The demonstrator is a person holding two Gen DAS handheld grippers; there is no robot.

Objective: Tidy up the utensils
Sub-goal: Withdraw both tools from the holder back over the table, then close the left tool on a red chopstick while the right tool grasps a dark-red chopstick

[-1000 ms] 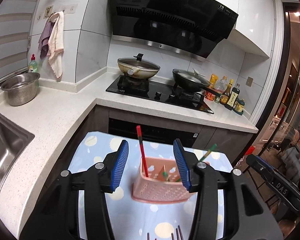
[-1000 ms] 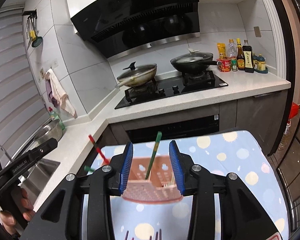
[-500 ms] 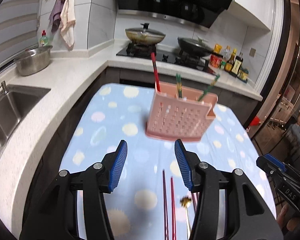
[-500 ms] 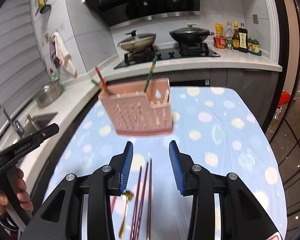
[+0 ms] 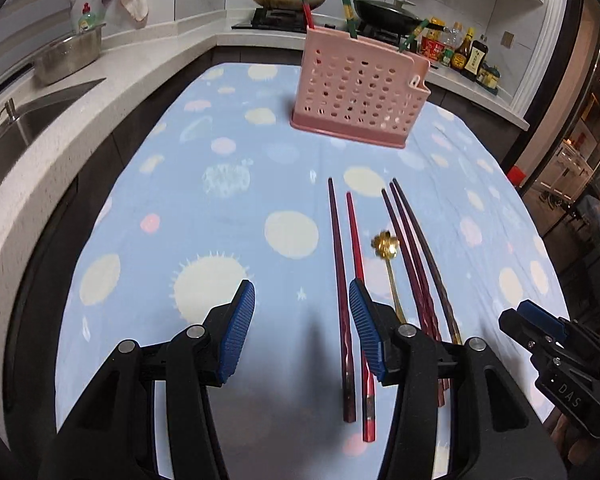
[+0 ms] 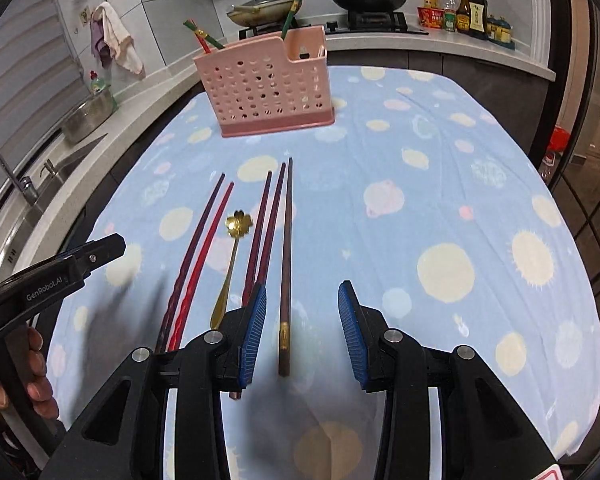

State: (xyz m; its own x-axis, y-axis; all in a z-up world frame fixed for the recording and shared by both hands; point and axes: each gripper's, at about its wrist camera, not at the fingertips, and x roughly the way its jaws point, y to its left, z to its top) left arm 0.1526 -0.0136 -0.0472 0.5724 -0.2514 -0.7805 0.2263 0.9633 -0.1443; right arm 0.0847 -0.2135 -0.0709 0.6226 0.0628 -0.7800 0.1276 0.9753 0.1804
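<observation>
Chopsticks (image 6: 285,256) are lying between the right gripper (image 6: 302,330)'s wide-open, empty jaws; closing squarely near the butt should be working.

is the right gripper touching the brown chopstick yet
Apart. In the right wrist view the right gripper is open, and the brown chopstick lies on the cloth between its fingers, with blue cloth showing on both sides of it.

Dim indoor light from overhead; soft shadows under tongs on worktop (image 5: 228,216); strong fisheye bending, dark vignette at edges; centre sharp
</observation>
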